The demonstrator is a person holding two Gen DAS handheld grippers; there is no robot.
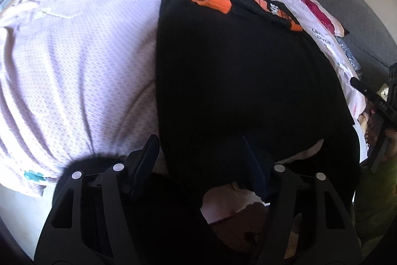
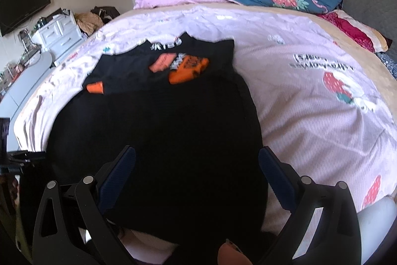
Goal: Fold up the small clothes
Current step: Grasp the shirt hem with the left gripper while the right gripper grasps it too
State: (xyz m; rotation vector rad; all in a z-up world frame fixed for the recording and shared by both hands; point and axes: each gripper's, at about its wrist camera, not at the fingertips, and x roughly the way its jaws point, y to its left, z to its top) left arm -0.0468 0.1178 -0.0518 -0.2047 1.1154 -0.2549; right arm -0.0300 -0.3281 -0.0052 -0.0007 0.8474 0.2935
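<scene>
Right wrist: jaws wide on both grippers, straddling black shirt hem; risks pinching bedsheet underneath.

White lettering on black garment near its top edge, blurred, unreadable. Dark printed lettering on pink bedsheet, upside down, not legible.

Black shirt near hem behind fingers; white chest lettering blurred, unreadable.
</scene>
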